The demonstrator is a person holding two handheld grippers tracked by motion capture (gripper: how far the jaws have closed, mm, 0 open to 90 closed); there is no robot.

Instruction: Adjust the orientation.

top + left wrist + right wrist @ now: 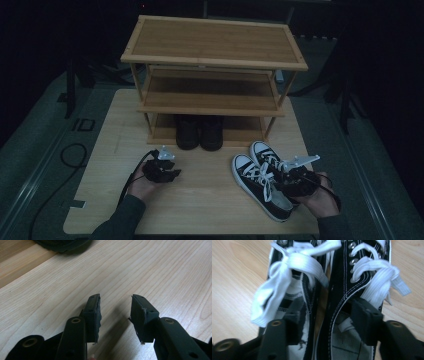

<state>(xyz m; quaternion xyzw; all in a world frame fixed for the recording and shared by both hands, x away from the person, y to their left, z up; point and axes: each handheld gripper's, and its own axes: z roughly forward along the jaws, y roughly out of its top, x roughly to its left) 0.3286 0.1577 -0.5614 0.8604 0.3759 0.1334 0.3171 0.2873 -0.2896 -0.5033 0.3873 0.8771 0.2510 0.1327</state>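
A pair of black canvas sneakers with white laces and toe caps lies on the table at the front right, one sneaker (252, 182) beside the other (266, 154). My right gripper (281, 183) hovers over their heel ends, open. In the right gripper view its jaws (327, 317) straddle the two touching inner walls, one jaw dipped into the left sneaker (310, 293) and one into the right sneaker (342, 277); the pads stand off the fabric. My left gripper (174, 174) is open low over bare wood, with nothing between its fingertips (116, 315).
A three-tier wooden shoe rack (215, 42) stands at the back of the table (200, 205). A pair of dark shoes (200, 132) sits on its bottom shelf; one toe (62, 245) shows just ahead of the left gripper. A cable lies on the floor at left.
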